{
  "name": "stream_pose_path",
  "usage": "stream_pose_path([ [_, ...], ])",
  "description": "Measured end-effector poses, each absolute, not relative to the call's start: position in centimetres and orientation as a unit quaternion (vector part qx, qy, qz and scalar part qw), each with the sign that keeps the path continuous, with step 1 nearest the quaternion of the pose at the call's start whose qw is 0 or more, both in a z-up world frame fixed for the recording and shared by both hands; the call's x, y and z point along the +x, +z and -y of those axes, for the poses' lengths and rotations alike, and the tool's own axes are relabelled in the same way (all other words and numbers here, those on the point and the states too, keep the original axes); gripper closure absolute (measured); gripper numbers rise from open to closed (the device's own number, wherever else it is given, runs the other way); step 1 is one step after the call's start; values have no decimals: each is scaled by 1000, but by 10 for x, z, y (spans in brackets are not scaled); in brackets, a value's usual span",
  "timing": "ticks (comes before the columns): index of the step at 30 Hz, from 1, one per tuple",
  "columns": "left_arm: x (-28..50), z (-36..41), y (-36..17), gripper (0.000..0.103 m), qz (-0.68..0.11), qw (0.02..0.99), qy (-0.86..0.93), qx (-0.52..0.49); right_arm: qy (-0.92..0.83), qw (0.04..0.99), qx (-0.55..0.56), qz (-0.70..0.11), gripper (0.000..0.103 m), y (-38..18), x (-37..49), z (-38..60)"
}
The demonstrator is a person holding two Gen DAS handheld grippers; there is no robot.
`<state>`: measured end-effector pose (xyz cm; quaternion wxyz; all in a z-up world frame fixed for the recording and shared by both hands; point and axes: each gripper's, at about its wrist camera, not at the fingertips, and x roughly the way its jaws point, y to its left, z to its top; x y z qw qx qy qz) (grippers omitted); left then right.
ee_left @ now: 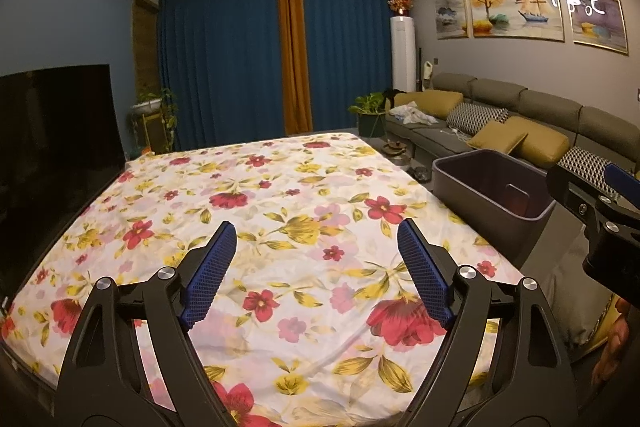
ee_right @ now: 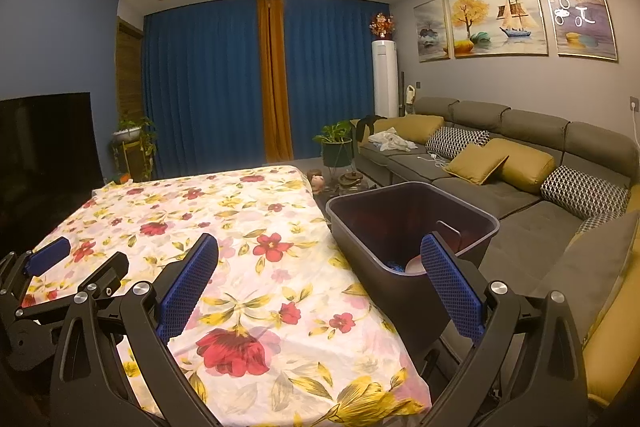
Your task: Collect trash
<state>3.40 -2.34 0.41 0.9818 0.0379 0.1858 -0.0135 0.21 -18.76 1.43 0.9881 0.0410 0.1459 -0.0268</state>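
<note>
Floral cotton is covering the whole table (ee_left: 280, 195), and no loose trash is showing anywhere on it in either wrist view. The left gripper (ee_left: 316, 267) is hovering over the near part of the cloth with its blue pads standing wide apart and nothing between them. The right gripper (ee_right: 320, 279) is also gaping wide and carrying nothing, its right pad sitting in front of the near wall of the bin (ee_right: 412, 227).

That dark bin is standing just off the table's right edge, beside the grey sofa (ee_right: 500, 195). Something blue and something pale are lying at its bottom, probably collected scraps, though the pad is hiding most of them.

Judging from this, the collecting is looking close to done, so the main hazard is careless travel. The right gripper's pad is sitting near the bin's rim and could be knocking it over, spilling what is inside. A pad dragging low could also be snagging the wrinkled cloth and pulling it off the table. The two grippers are working near each other and could be colliding.
</note>
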Motion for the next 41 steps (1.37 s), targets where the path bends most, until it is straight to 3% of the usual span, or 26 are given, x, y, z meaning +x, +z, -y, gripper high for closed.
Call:
stream_pose_path([
  [30,35,25,5,22,-188,981,-13,37,-30,987,46,-148,6,14,2,194],
  [35,36,24,4,15,-192,981,-9,34,-31,987,47,-148,6,15,3,194],
  [41,37,19,2,14,-200,980,0,22,-33,987,48,-149,6,15,4,195],
])
